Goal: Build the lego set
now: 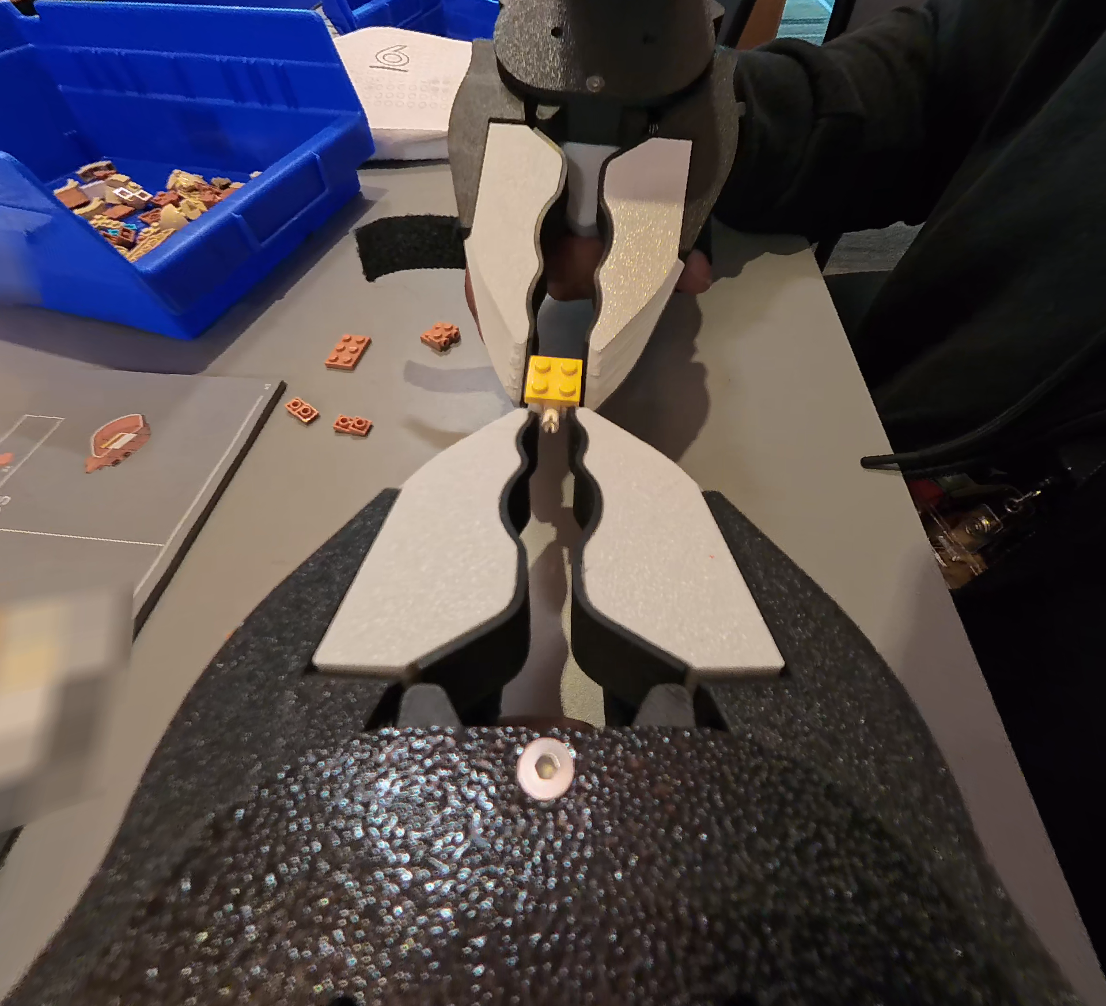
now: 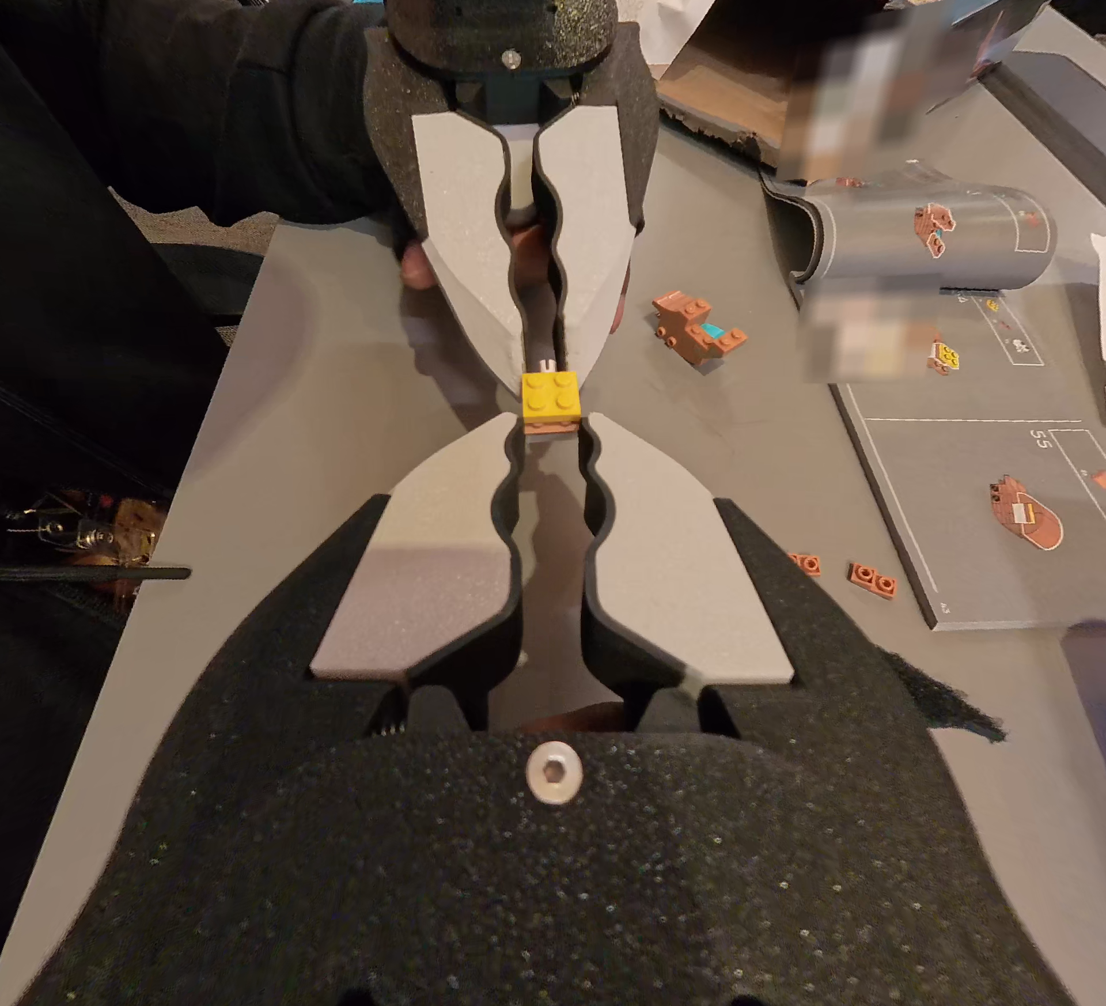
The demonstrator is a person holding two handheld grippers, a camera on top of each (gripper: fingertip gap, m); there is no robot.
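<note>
The left gripper (image 1: 553,419) and right gripper (image 2: 550,426) are held tip to tip, each nearly closed, gripped by dark-sleeved hands.

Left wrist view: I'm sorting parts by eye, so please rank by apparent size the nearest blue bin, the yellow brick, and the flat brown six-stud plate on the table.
1. Blue bin, by far.
2. Yellow brick and brown plate: these look alike in size, so I won't rank them.
</note>
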